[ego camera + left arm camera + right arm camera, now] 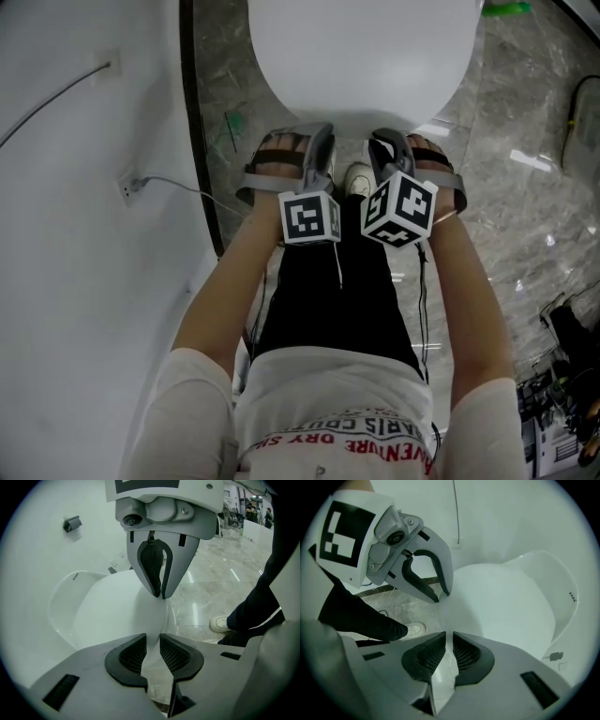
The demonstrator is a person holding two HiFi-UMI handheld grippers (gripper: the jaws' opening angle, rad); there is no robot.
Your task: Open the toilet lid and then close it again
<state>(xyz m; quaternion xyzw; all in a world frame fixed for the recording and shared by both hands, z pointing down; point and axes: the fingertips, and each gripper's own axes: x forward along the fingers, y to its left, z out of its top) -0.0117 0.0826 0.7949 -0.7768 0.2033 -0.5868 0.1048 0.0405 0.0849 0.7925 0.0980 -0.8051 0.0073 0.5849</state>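
Where the toilet lid (361, 52) lay: down flat and closed, white, at the top of the head view.
Left gripper (152, 641): I saw its jaws a narrow gap apart, with nothing clamped. Through the gap showed the front rim of the lid and, lower, the floor.
Right gripper (449, 641): its jaws stood closer to each other but were not together, and they also gripped nothing. The front rim of the lid lay just beyond the tips.
Aim of both: side by side, pointed steeply down at the front rim of the lid. Whether the tips touched it I could not tell.
Marker cubes: the left one (309, 217) and the right one (400, 208) were just beside each other.
Shoe (357, 178): white, on the floor, seen between the two grippers.
Floor (525, 187): grey marble, shiny.
Wall (75, 262): white, on the left, with a small socket (128, 187) and a thin cable (178, 185) running from it.
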